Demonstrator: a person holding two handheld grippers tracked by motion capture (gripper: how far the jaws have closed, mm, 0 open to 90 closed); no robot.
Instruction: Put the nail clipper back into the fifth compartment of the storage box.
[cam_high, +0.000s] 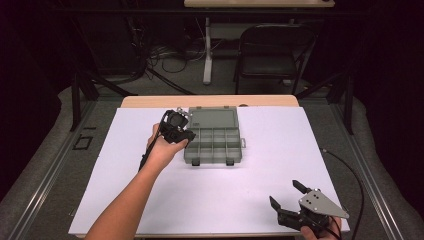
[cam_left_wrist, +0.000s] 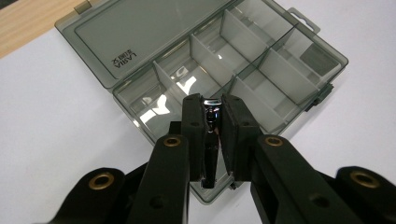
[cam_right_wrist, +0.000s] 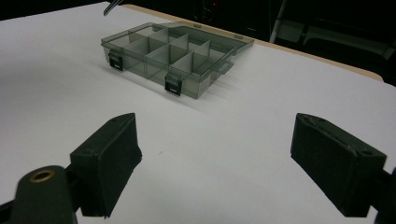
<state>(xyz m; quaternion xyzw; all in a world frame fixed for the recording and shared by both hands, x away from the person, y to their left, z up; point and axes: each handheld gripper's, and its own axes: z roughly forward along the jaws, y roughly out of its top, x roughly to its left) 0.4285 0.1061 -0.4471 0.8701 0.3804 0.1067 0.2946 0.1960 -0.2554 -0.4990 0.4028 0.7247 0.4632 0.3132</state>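
Note:
A smoky grey clear plastic compartment box (cam_high: 213, 145) lies open on the white sheet, its lid (cam_high: 212, 117) flat behind it and its dividers bare. My left gripper (cam_high: 188, 134) hovers over the box's left side. In the left gripper view, my left gripper (cam_left_wrist: 212, 101) is shut on a small shiny metal piece (cam_left_wrist: 211, 140), held upright above a near compartment of the box (cam_left_wrist: 205, 51). My right gripper (cam_high: 284, 192) rests near the sheet's front right corner. Its jaws stand wide open with nothing between them (cam_right_wrist: 212, 126), and they face the box (cam_right_wrist: 154, 58) from a distance.
A white sheet (cam_high: 225, 190) covers the table, with a wooden edge (cam_high: 210, 101) showing at the back. A black cable (cam_high: 350, 170) runs along the right side. A folding chair (cam_high: 272, 50) and a table leg (cam_high: 207, 55) stand beyond.

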